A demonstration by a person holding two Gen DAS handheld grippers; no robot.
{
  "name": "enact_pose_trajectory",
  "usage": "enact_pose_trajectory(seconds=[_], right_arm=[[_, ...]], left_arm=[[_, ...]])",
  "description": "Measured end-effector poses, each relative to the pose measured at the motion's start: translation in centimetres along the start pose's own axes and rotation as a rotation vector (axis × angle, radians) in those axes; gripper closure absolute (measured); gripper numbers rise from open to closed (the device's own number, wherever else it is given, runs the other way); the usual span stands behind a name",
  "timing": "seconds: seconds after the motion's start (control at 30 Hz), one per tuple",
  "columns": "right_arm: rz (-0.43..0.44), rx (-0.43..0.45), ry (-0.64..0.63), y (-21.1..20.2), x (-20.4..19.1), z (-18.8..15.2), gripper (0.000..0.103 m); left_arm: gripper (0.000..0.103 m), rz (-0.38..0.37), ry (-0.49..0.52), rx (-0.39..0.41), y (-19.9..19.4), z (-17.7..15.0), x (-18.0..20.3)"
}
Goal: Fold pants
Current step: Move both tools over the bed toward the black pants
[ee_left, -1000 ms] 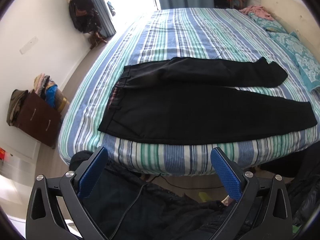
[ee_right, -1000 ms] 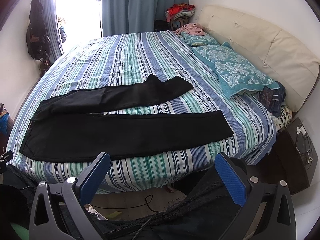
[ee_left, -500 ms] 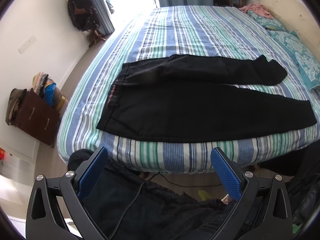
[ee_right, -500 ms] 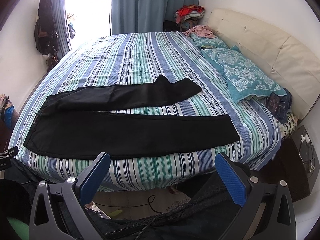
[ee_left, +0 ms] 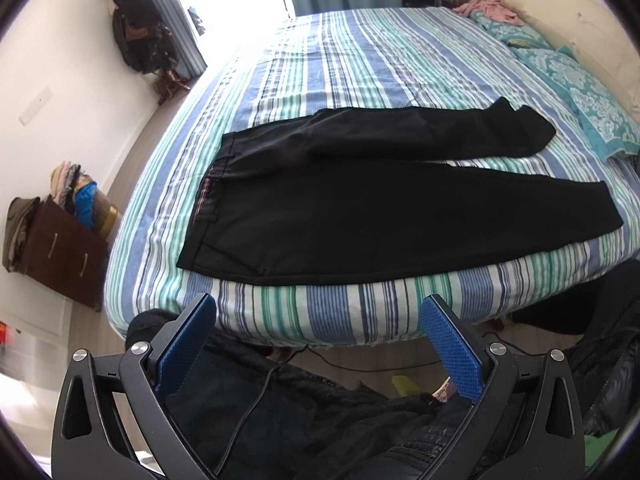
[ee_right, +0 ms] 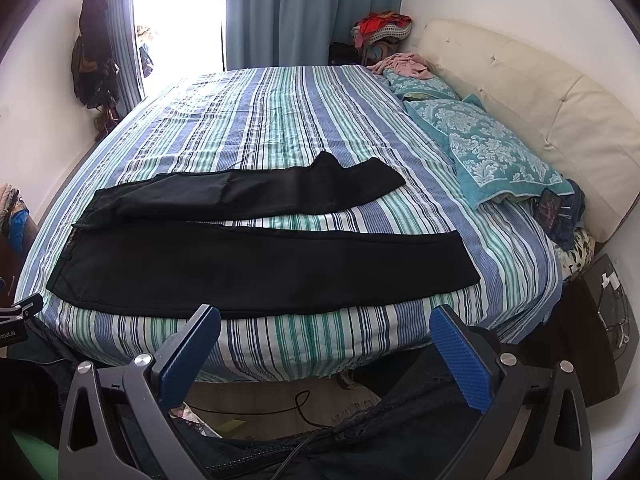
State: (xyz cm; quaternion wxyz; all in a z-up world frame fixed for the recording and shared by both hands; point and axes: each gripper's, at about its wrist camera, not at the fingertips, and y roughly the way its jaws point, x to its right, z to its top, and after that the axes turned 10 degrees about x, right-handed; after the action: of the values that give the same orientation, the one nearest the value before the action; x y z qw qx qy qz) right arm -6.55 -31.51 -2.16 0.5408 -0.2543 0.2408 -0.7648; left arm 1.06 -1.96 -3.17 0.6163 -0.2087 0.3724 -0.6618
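Pants (ee_left: 360, 208) (ee_right: 240, 268): lying flat on the striped bed (ee_left: 360, 60) (ee_right: 280, 120), ahead of both grippers, untouched. I am holding my left gripper (ee_left: 318, 320) and right gripper (ee_right: 326, 330) spread wide, gripping nothing, short of the bed edge.

This is a lived-in bedroom in a home. A wide bed (ee_right: 280, 128) under a blue, green and white striped sheet fills most of it, backed by a cream padded headboard (ee_right: 520, 92) with teal patterned pillows (ee_right: 492, 148) against it. Blue curtains (ee_right: 304, 8) hang beside a bright window, dark coats and bags (ee_left: 134, 36) hang on the wall, and a brown chest of drawers (ee_left: 60, 252) heaped with clothes stands at the side.
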Motion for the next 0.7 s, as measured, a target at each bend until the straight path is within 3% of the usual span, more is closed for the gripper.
enact_pose_trajectory(seconds=[0.7], right_arm=[[0.021, 0.040, -0.007, -1.2, -0.5, -0.1, 0.000]], left_arm=[[0.000, -0.087, 0.065, 0.031, -0.6, -0.1, 1.8]])
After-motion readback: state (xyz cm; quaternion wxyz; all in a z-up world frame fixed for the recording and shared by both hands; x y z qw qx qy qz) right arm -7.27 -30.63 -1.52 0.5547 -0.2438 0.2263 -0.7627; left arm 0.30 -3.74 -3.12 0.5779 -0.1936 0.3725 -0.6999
